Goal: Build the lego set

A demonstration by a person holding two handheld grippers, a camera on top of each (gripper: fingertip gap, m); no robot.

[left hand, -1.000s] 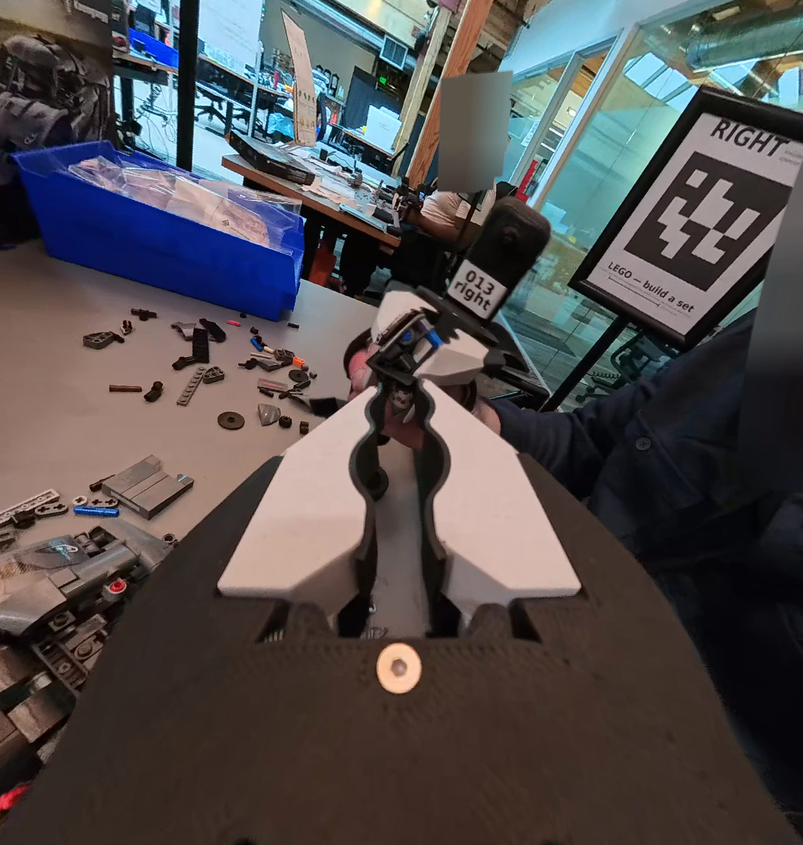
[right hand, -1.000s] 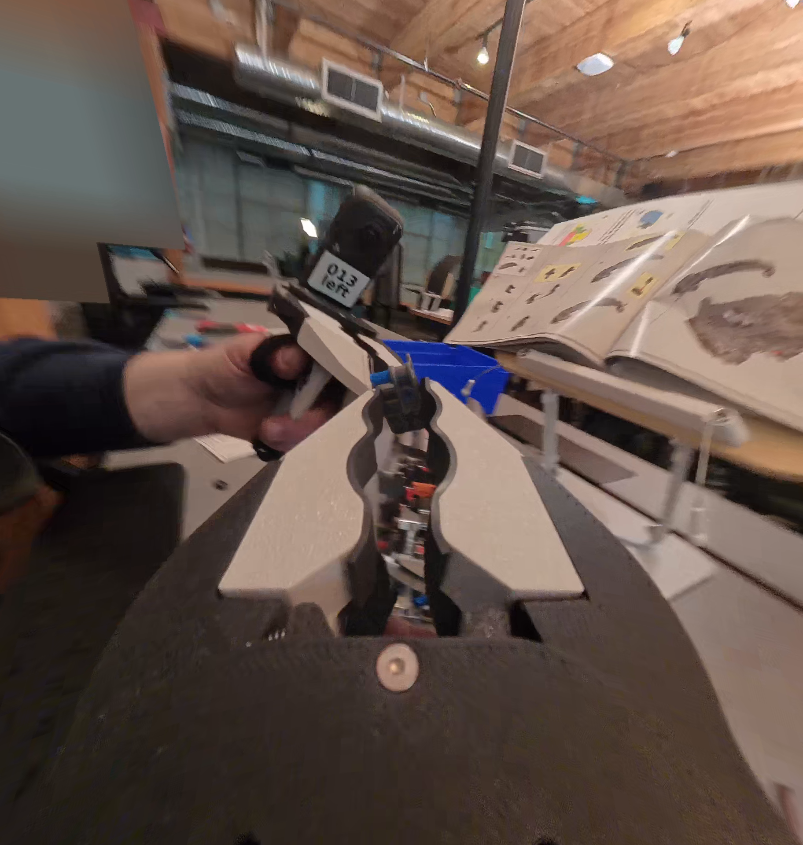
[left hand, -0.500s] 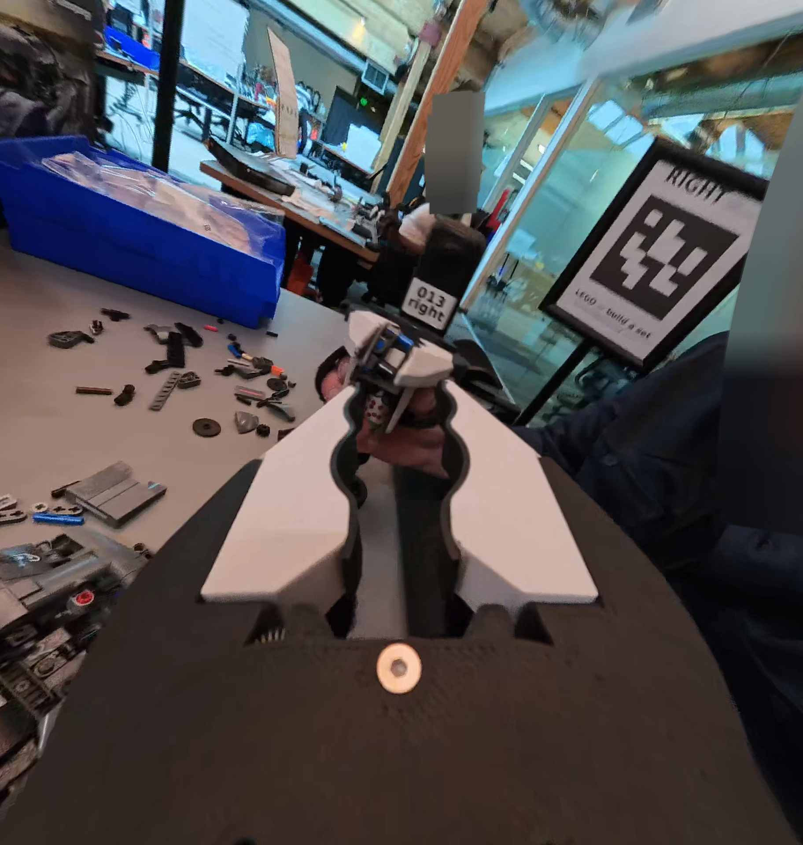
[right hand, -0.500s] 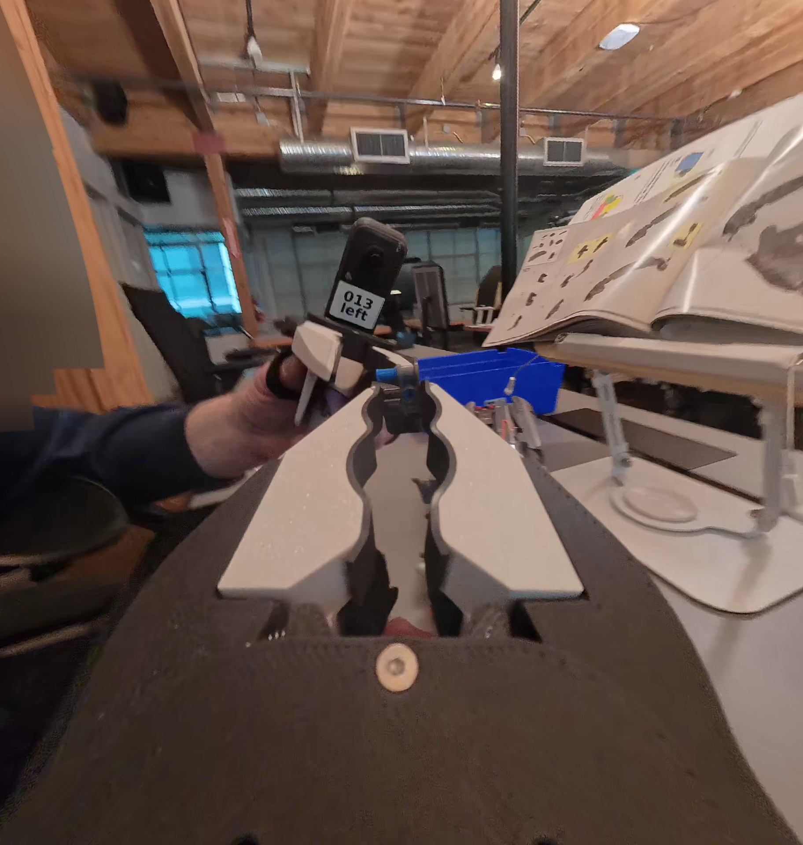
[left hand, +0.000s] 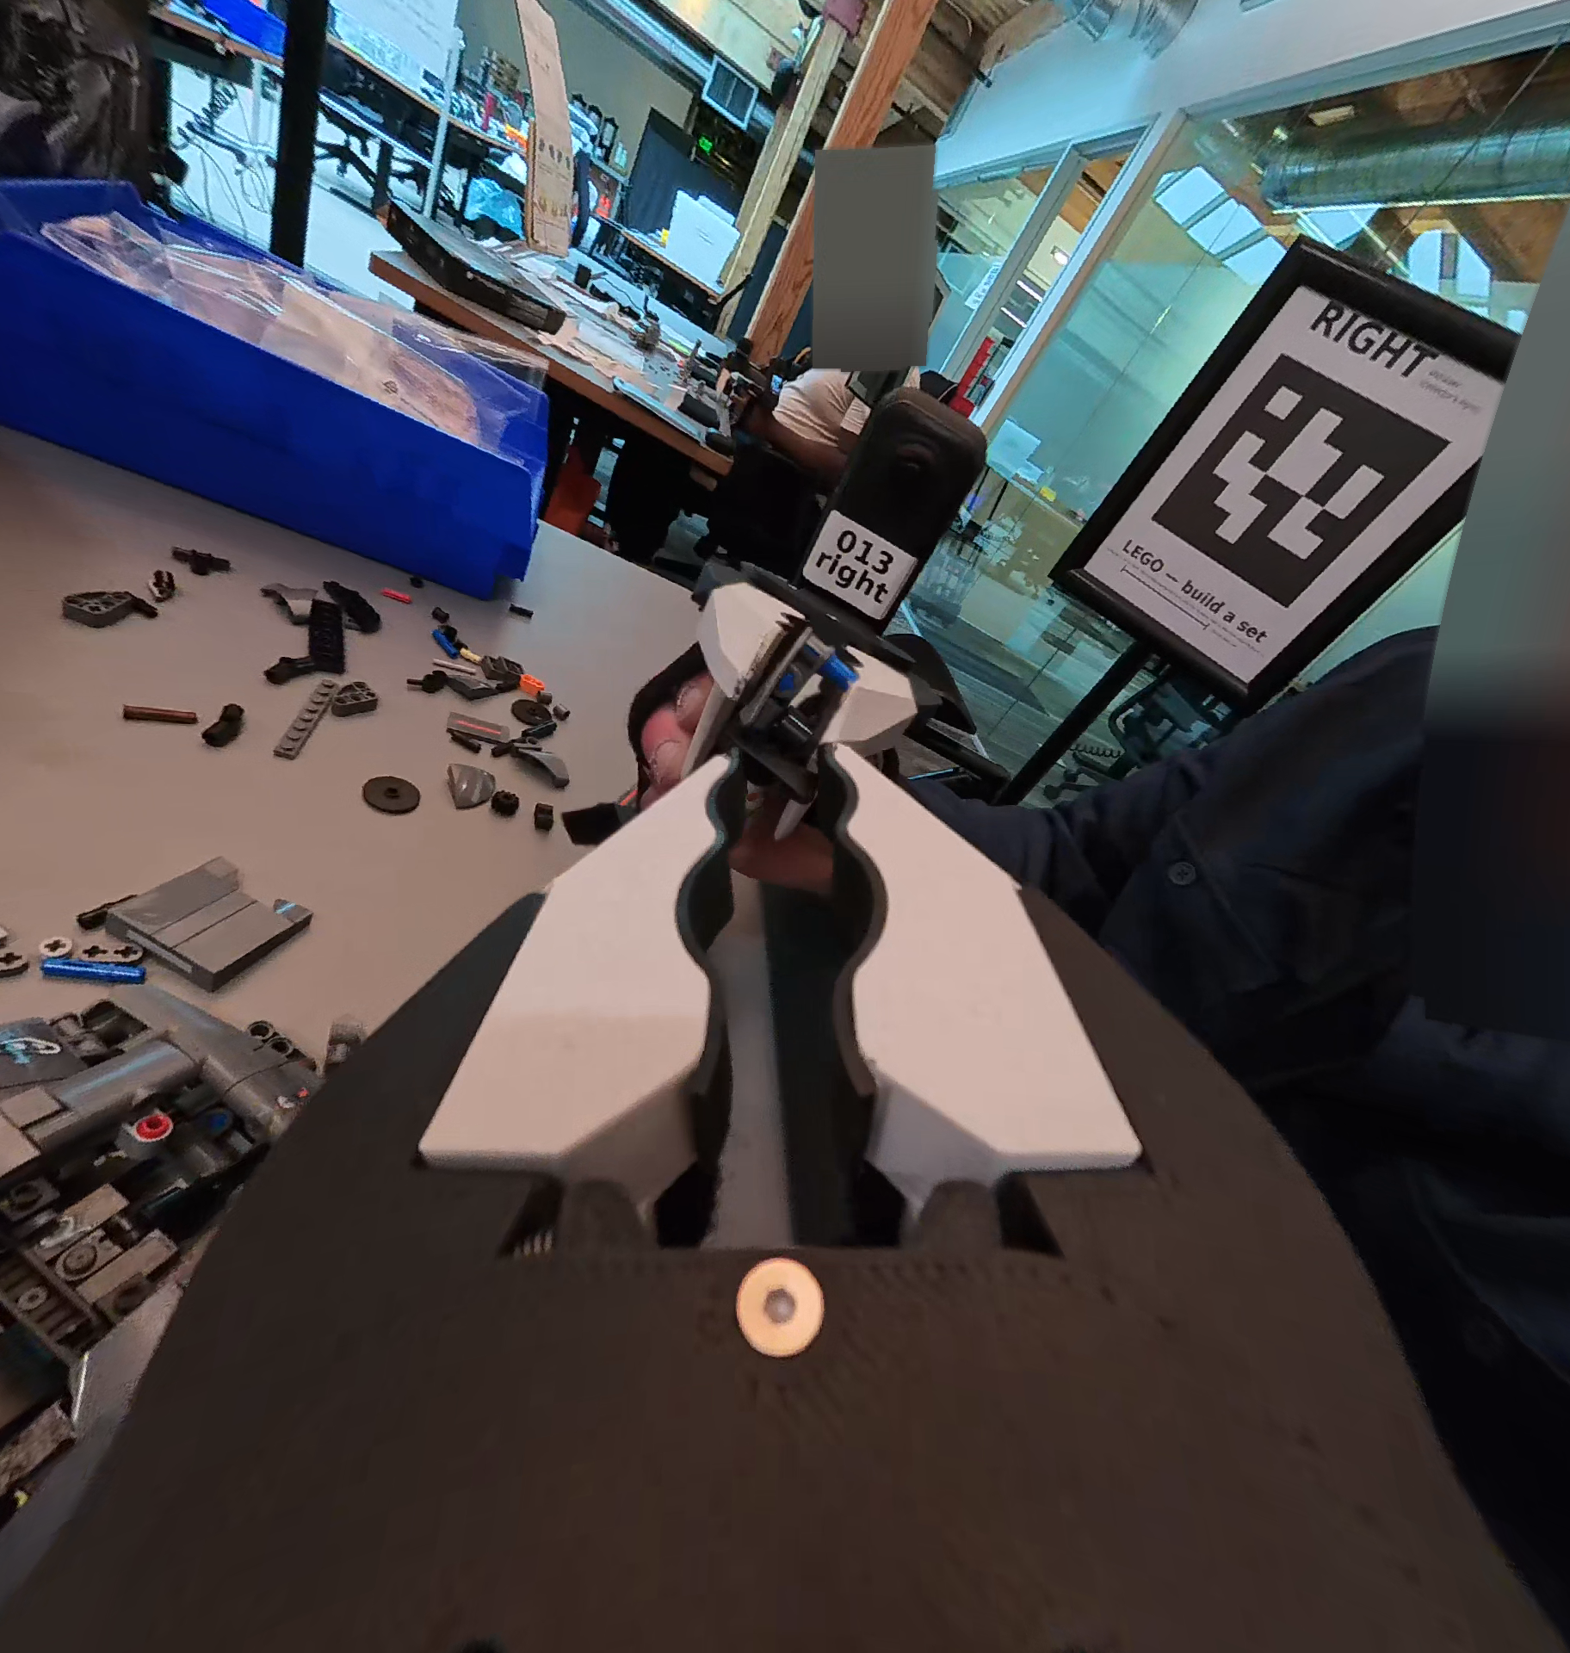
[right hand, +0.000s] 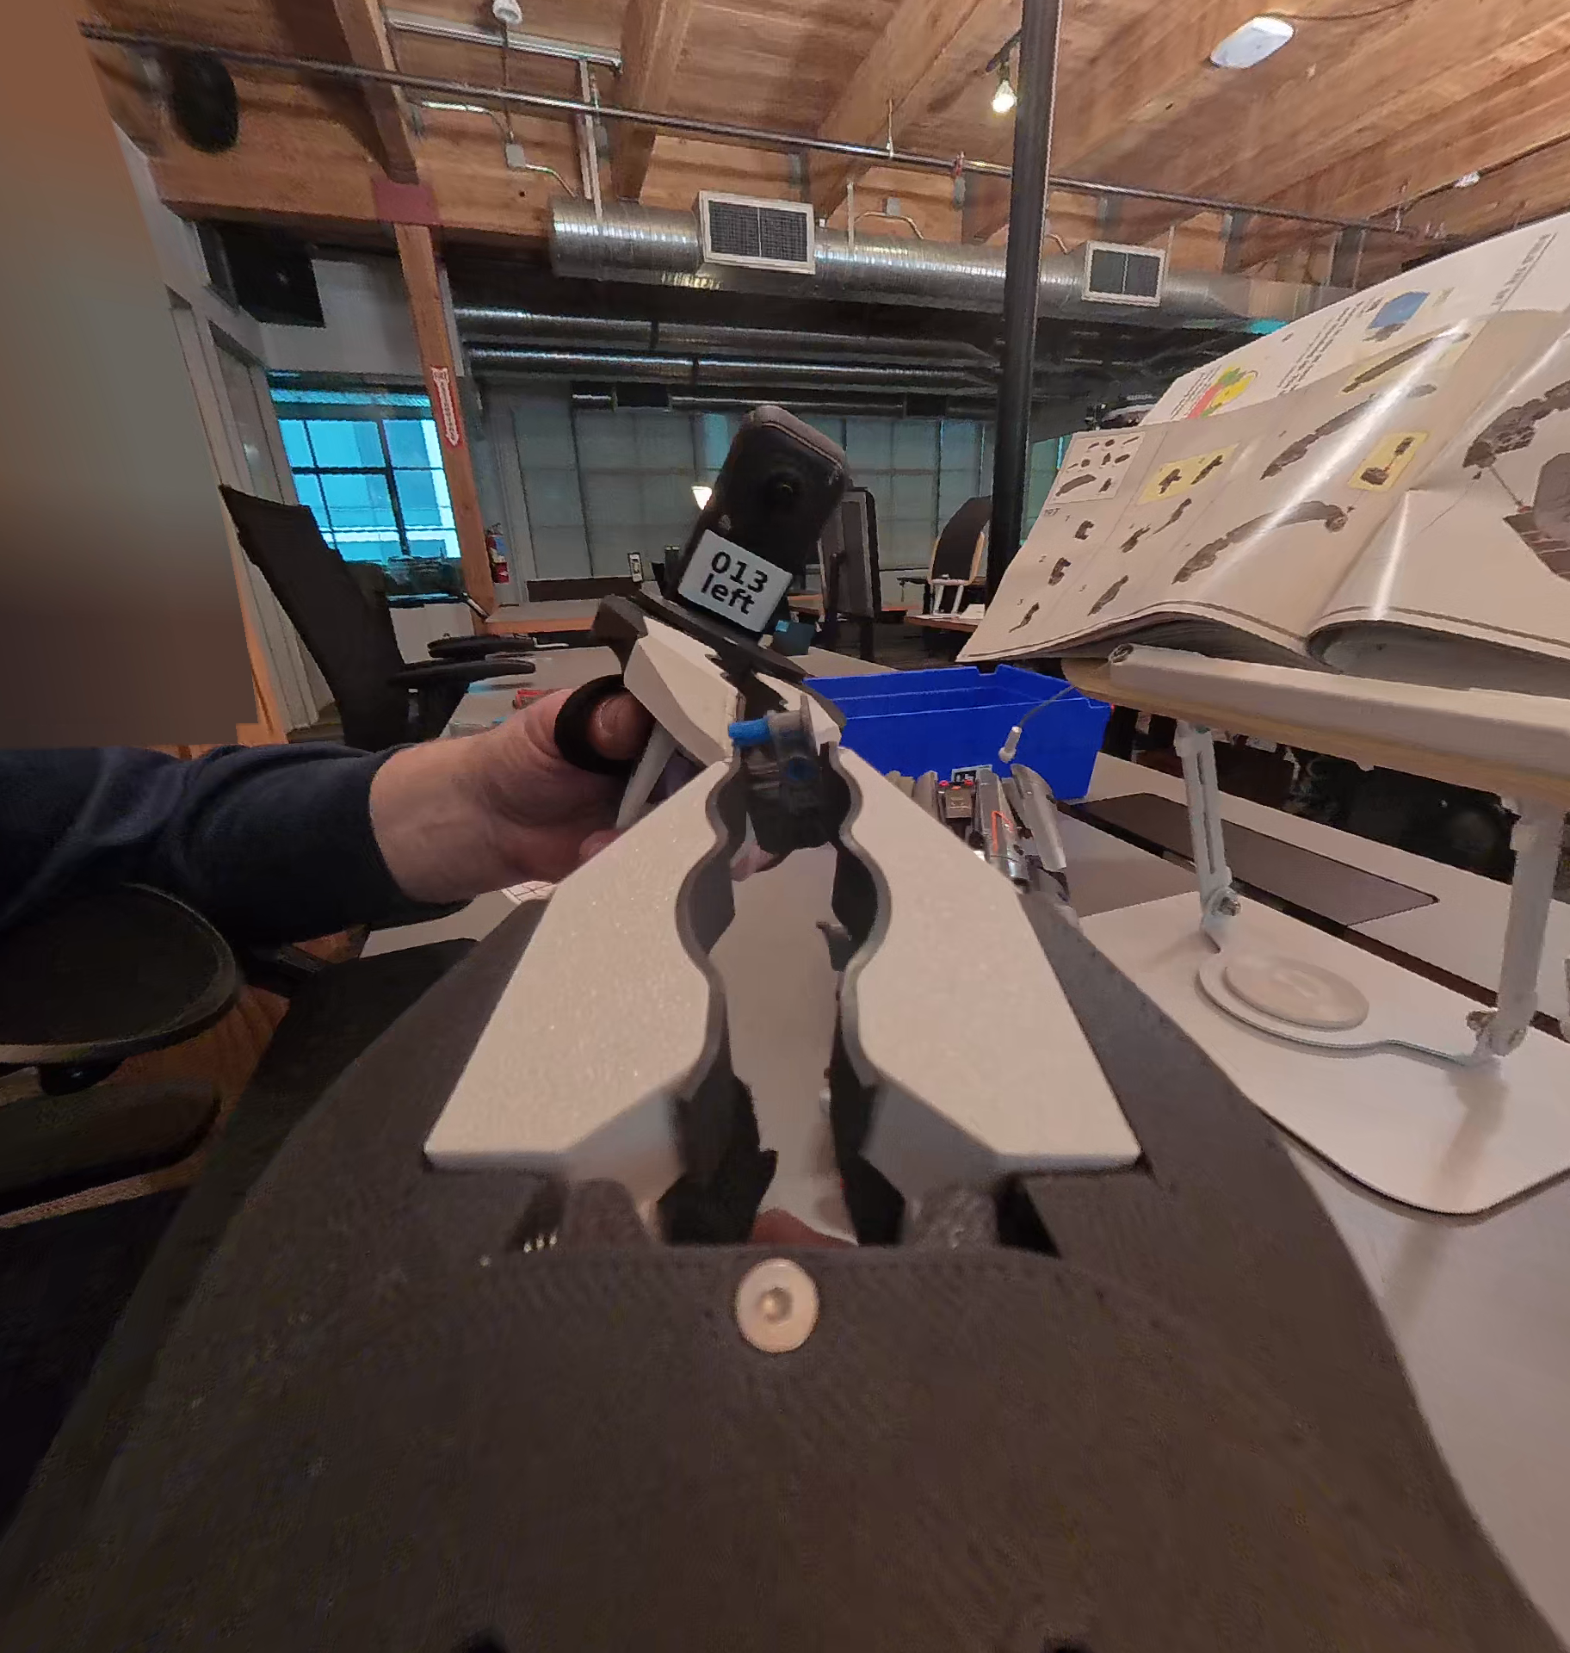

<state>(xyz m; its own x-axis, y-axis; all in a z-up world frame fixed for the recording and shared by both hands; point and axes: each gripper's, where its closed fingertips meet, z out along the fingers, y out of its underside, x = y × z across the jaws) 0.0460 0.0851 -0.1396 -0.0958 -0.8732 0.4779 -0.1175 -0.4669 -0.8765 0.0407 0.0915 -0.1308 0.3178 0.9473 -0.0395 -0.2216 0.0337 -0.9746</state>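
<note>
Above the grey table strewn with loose parts, beside the half-built dark model, we hold a small black-and-blue sub-assembly in mid-air. Both the left gripper and the right gripper are clamped narrow on it. We judge a joining step is under way; next, a steady squeeze. Its long axis runs roughly upright, blue pin topmost.
</note>
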